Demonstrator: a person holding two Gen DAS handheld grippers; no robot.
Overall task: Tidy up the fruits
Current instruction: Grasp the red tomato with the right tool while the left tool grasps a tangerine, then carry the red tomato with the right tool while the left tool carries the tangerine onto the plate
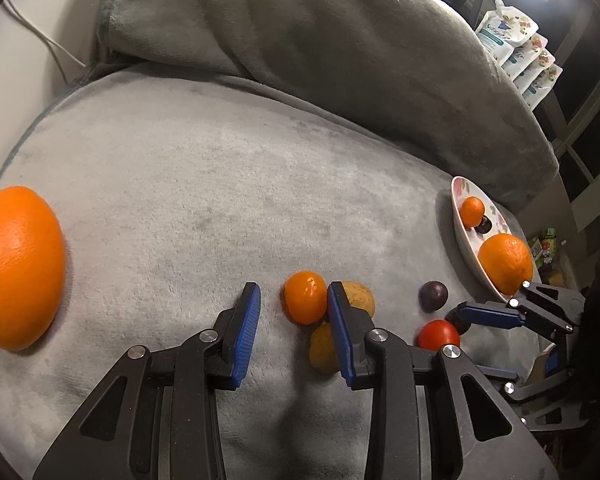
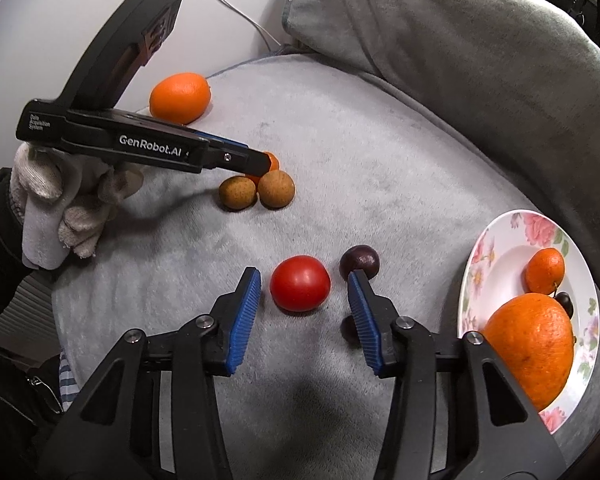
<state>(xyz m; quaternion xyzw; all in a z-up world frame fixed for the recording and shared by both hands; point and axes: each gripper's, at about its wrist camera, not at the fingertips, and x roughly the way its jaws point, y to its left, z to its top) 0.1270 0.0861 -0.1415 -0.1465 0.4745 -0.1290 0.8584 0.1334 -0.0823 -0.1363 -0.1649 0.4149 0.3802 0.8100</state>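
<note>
**Grey cushion, fruit half sorted, both tongs spread and empty**

Grey plush seat cushion [image 2: 340, 168] with a grey back cushion [image 2: 480, 60] behind it; white wall and a cable at the far left. The floral plate [image 2: 496, 248] sits at the cushion's right edge, close against the back cushion, so little room there. Wide bare fabric in the middle and toward the back.

Left gripper [image 1: 294, 300]: jaws wide apart, holding nothing, small mandarin [image 1: 305, 297] between the fingertips, near the right one. Two brown fruits [image 2: 256, 191] touch each other just beside it.

Right gripper [image 2: 304, 284]: jaws wide apart, empty, tomato [image 2: 300, 283] sitting between them, clear of both pads.

Count:
- Oranges: 2. One on the plate [image 2: 530, 344], one loose at the far-left edge [image 2: 180, 97].
- Mandarins: 2, one on the plate [image 2: 545, 271].
- Dark plums: 3. One on the plate [image 2: 564, 300], two loose [image 2: 359, 261] by the right finger.
- Tomato: 1.
- Brown fruits: 2.
</note>
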